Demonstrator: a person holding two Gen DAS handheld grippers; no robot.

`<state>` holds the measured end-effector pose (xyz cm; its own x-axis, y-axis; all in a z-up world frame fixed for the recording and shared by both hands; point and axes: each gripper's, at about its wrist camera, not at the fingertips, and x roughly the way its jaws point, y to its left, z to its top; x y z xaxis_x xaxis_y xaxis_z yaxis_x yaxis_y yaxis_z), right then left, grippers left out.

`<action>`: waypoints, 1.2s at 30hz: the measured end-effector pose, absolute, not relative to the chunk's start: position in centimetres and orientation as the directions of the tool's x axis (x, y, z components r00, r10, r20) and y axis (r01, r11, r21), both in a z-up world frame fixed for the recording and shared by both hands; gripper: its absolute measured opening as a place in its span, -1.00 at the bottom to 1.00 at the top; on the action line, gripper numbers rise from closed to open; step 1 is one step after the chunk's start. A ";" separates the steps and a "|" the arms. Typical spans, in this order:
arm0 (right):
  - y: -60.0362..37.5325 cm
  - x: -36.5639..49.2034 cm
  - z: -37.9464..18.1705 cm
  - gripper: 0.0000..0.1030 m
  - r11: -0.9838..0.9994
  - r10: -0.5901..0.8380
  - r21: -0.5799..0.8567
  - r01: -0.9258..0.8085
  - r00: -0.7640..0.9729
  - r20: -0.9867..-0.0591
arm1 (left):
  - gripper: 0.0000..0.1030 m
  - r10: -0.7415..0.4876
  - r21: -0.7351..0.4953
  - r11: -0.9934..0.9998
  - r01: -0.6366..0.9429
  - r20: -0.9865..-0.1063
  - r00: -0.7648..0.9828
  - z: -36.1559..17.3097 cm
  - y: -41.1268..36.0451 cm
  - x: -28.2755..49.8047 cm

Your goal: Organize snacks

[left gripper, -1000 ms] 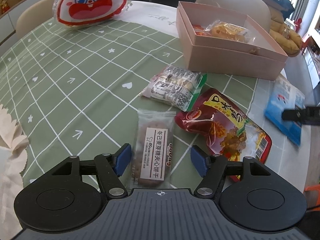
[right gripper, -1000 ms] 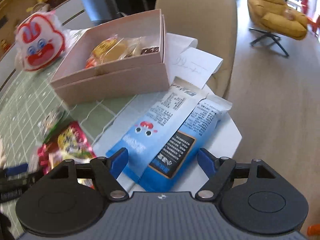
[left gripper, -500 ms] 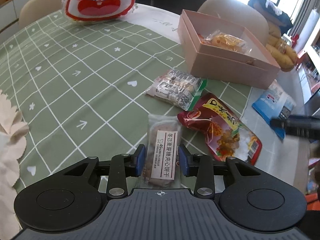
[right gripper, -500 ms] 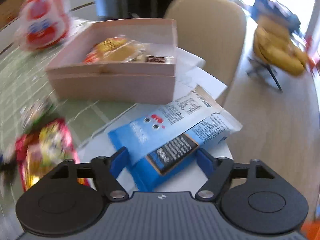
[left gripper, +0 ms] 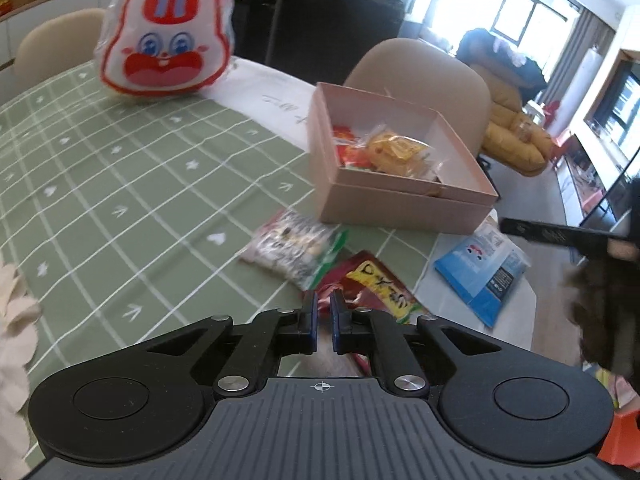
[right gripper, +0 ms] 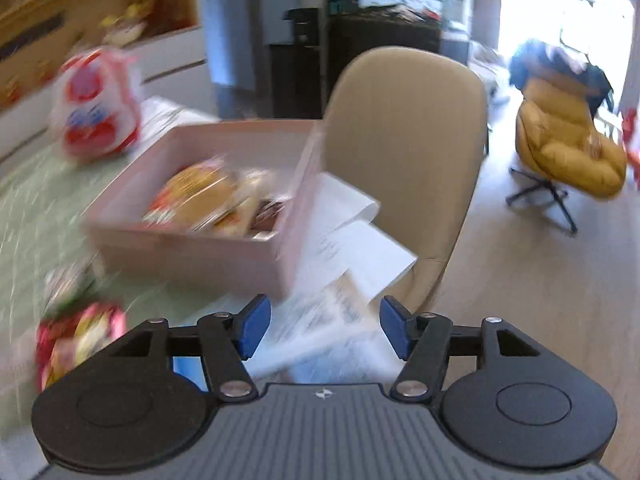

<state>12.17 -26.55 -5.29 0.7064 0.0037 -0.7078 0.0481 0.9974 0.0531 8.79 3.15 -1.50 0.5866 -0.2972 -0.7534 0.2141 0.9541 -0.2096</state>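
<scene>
1. A few snacks (left gripper: 384, 152) are already seen in the pink box (left gripper: 404, 204).
2. Three packs are left out: a striped pack (left gripper: 292, 246), a red pack (left gripper: 380, 284) and a blue pack (left gripper: 484, 268), its long side pointing at the box.
3. The left tool (left gripper: 323, 322) is nearly shut; a pale pack is hardly seen behind it, so a grip cannot be told.
4. The right tool (right gripper: 323, 326) is held apart above the blue pack.
5. All lie on the tabletop (left gripper: 120, 208).

I'm in a home's dining and living area: my surface (left gripper: 120, 184) wears a green checked cloth, beige dining chairs (right gripper: 404, 152) stand round it, a mustard lounge chair (right gripper: 568, 148) sits on wood flooring, and a television (left gripper: 616, 100) hangs nearby.
</scene>
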 end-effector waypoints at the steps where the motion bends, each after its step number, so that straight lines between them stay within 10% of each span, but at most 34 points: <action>1: -27.1 13.1 -5.7 0.18 0.995 0.013 0.079 0.063 0.695 -0.719 | -0.83 -0.290 -0.202 0.956 0.212 -0.760 0.582 -1.7 2.8 9.0; 18: -19.7 7.3 -7.0 0.10 0.920 0.392 0.338 -0.199 0.486 -0.781 | -0.68 -0.344 -0.251 0.934 0.255 -0.824 0.451 -4.0 1.1 8.8; 36: -17.8 7.5 -5.9 0.10 0.948 0.291 0.165 -0.271 0.537 -0.792 | -0.62 -0.421 -0.269 0.868 0.419 -0.844 0.332 -3.2 -0.9 4.8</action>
<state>7.49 -17.79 -5.87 0.5372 0.2908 -0.7917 -0.2707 0.9485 0.1648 4.78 -0.93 -3.23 0.3319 -0.4214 -0.8440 0.4185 0.8676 -0.2686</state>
